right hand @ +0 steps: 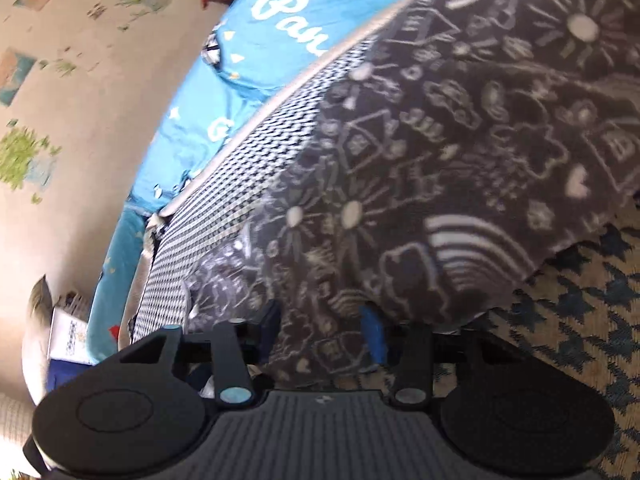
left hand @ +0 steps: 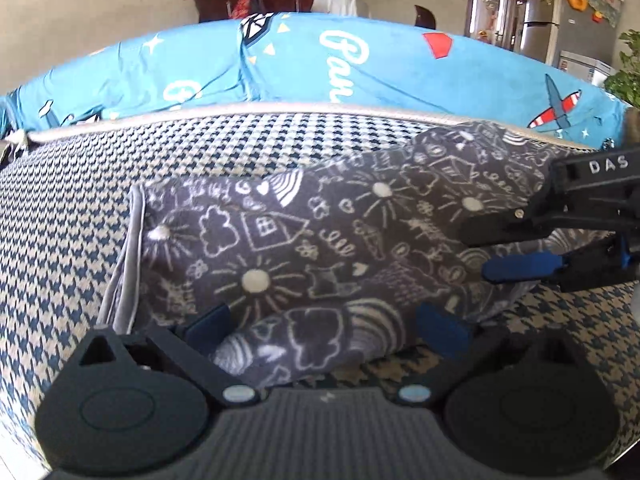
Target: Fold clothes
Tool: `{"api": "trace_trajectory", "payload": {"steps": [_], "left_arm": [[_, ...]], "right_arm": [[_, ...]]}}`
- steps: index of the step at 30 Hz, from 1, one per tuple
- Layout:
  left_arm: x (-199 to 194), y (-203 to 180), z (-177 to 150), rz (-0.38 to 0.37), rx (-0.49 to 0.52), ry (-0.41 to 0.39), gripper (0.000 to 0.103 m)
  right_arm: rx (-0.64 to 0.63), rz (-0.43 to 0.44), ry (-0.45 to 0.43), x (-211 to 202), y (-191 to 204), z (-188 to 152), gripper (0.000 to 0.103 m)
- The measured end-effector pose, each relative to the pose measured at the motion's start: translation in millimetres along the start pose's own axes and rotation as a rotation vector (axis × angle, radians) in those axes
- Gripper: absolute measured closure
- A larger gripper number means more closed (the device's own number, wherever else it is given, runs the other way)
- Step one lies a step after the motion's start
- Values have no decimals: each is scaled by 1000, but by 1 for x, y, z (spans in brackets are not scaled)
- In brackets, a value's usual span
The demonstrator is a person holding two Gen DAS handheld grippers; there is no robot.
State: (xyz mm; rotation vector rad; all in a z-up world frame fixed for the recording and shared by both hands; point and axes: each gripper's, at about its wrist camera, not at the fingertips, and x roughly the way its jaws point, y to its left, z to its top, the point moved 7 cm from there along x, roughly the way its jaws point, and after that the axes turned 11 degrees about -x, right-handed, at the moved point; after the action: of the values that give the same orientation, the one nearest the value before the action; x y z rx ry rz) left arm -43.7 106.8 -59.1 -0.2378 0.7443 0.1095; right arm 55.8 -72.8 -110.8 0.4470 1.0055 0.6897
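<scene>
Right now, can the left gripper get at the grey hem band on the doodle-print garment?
Probably yes. The left gripper is open astride the doodle-print garment; the grey hem band lies uncovered just beyond its left finger, and the right gripper is on the far side.

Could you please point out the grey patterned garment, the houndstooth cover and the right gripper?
grey patterned garment (left hand: 320, 240): left wrist view, middle.
houndstooth cover (left hand: 72, 220): left wrist view, bare part.
right gripper (left hand: 480, 252): left wrist view, between fingertips.

Both pictures are bright, lit by daylight. In the left wrist view the image is mostly sharp; straight lines bend strongly toward the edges and the corners are black. A doorway at the back is bright and a little washed out. The right wrist view is blurred by motion, mainly on the grey patterned garment, and the wall looks pale and soft.
</scene>
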Motion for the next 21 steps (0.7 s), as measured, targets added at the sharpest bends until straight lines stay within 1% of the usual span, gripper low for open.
{"api": "trace_trajectory", "payload": {"steps": [1, 2, 3, 5, 10, 12, 18, 21], "left_arm": [[1, 1, 0, 0, -5, 1, 0], [1, 1, 0, 1, -8, 2, 0], [2, 1, 0, 1, -9, 3, 0], [3, 0, -1, 2, -11, 4, 0], [5, 0, -2, 10, -18, 9, 0], [7, -1, -4, 22, -6, 16, 0], [10, -4, -7, 51, 23, 20, 0], [10, -5, -8, 56, 29, 18, 0]], "right_arm": [[12, -25, 4, 2, -5, 0, 91], [11, -56, 11, 4, -10, 0, 101], [13, -68, 13, 5, -13, -1, 103], [29, -58, 11, 5, -16, -1, 103], [2, -69, 4, 6, -15, -2, 103], [-9, -76, 1, 7, -15, -2, 103], [-98, -121, -17, 9, -7, -4, 103], [-114, -126, -24, 8, -5, -5, 103]]}}
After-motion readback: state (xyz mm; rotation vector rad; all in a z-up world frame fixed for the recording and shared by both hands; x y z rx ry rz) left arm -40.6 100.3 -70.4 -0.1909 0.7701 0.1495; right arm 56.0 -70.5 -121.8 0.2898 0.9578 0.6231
